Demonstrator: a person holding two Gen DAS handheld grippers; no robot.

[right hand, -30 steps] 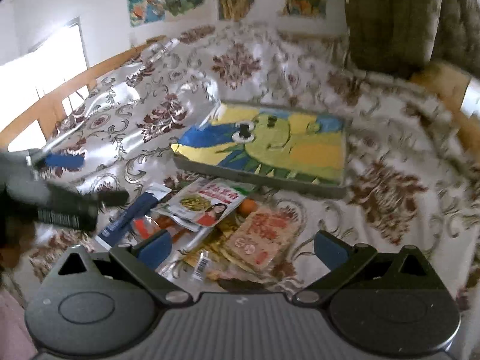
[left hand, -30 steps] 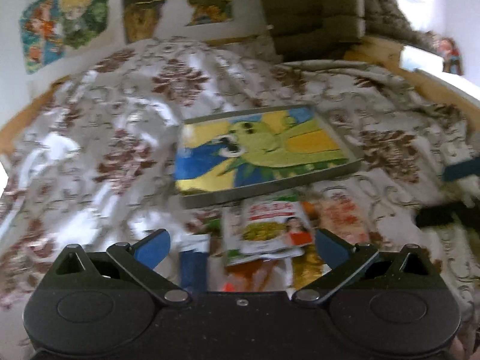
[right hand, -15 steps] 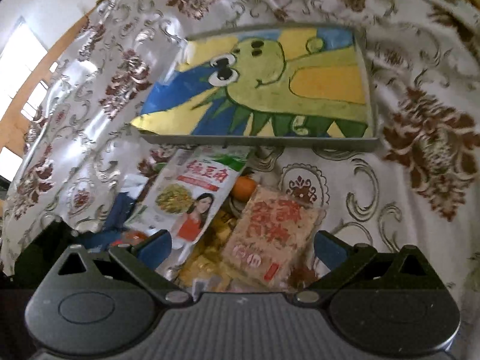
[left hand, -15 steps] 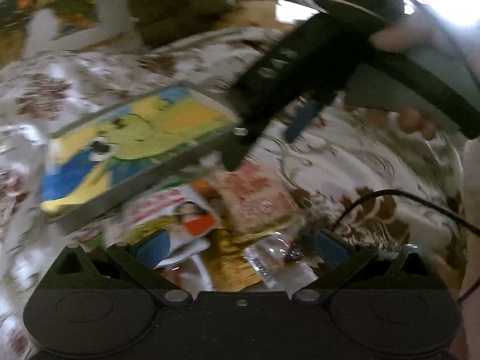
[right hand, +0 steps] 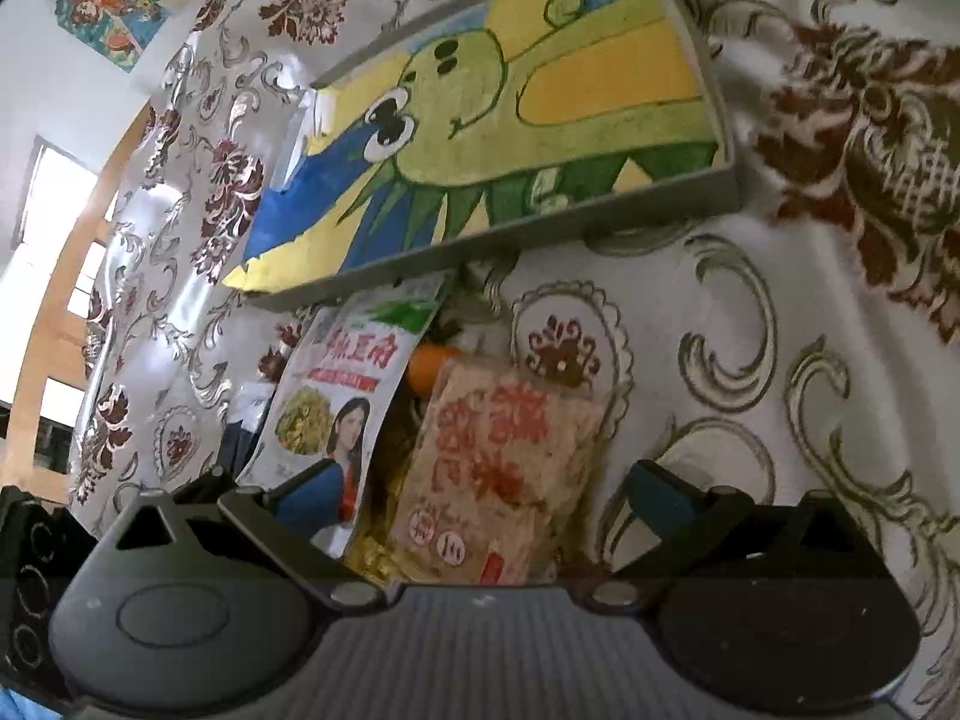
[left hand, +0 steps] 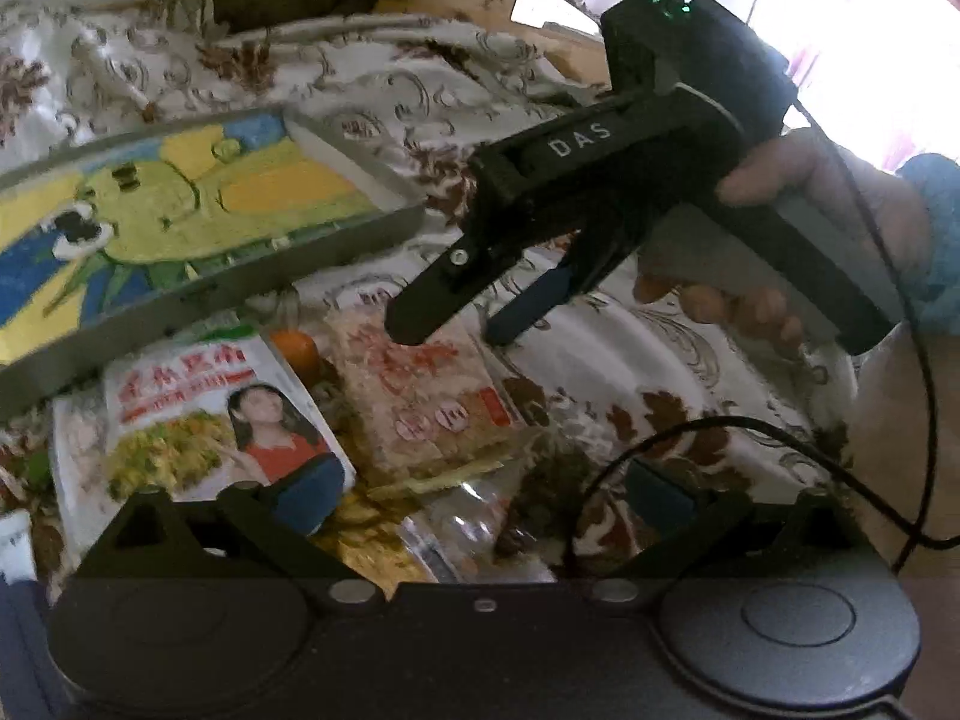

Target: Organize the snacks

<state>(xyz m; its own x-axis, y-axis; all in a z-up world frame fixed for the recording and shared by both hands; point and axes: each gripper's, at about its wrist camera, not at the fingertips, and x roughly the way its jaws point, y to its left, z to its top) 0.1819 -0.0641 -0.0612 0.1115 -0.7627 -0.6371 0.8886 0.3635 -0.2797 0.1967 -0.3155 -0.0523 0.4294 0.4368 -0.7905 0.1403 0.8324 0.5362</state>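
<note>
Snack packets (right hand: 420,450) lie heaped on the patterned cloth (right hand: 780,360), just beside your painted tray (right hand: 723,180). Your right claw (left hand: 456,330) hangs spread above the tan packet (left hand: 420,396); your left claw (left hand: 480,492), just narrowing, stands wide and pinches nothing.

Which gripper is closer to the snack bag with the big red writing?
Right. The right gripper hangs open just over the far end of the red-lettered snack bag. The left gripper, also open, sits back at its near edge.

Two wrist cams, both close over the snack pile (left hand: 360,420)

Both face down toward tray (right hand: 708,192) behind pile; left cam sits left of right.
</note>
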